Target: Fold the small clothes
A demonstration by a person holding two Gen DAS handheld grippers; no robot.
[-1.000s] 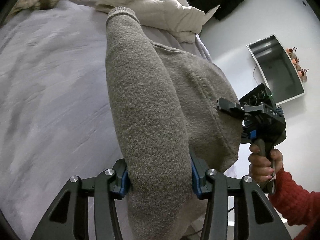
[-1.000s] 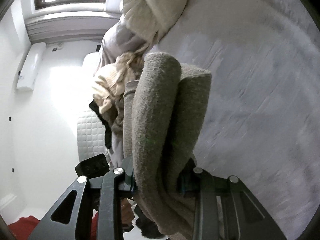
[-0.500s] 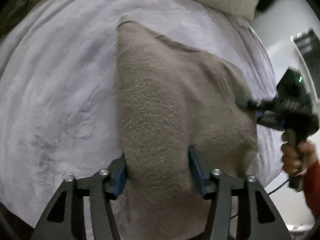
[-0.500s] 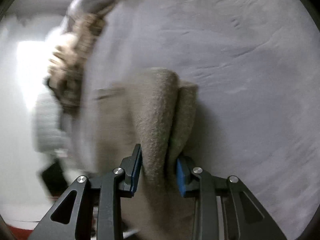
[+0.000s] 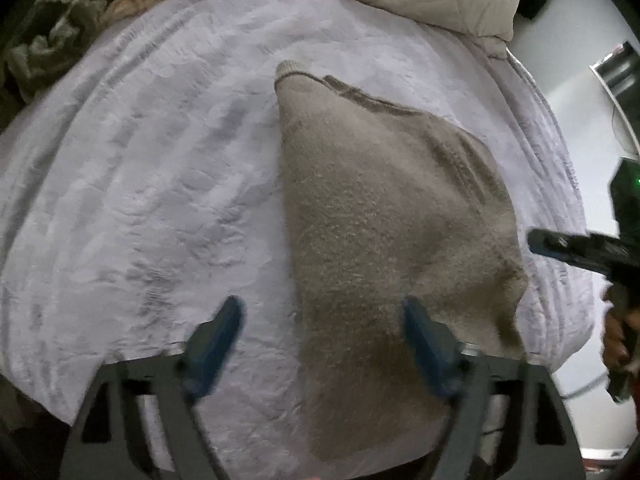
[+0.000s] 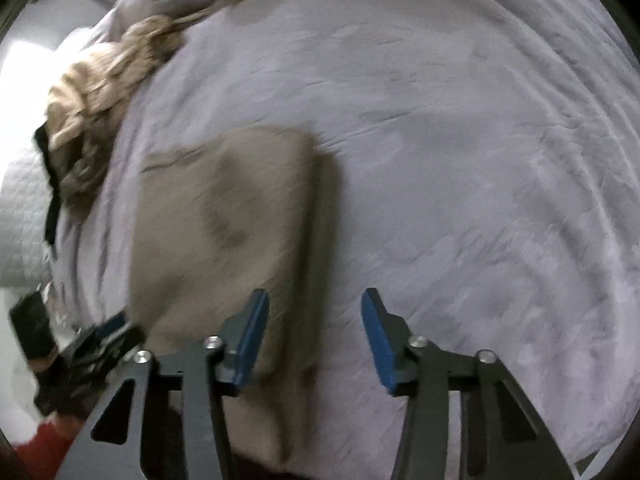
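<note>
A: Left wrist view first — what could spoil this? The left gripper (image 5: 320,334) has its jaws spread wide and holds nothing, though the right-hand blue pad lies against the grey-brown knit sweater (image 5: 384,216).

B: That contact is my worry. If the gripper pulls away at a slant, I judge the pad could snag the fuzzy knit and drag the near edge off the bed (image 5: 160,184), where some of the cloth seems to overhang. The right gripper (image 5: 568,246) stands just beside the sweater's right corner, jaws hard to read from this side.

A: And the stuff itself?

B: Thick, nubbly wool-like knit, folded into a rough wedge with a ribbed cuff (image 5: 289,69) at the far tip and a darker seam along the top edge. The bed cover is pale lilac, plush and rumpled. Cream bedding (image 5: 432,4) is heaped beyond.

A: Right wrist view?

B: Blurred, but the right gripper (image 6: 314,336) clearly gapes, gripping nothing — its left pad overlaps the sweater (image 6: 224,216), the other is over bare cover. The sweater lies as a soft, thick slab on the bed (image 6: 460,128). The fold looks loose, so it may slump open. A tan fuzzy garment (image 6: 96,92) sits at the bed's far side.
</note>
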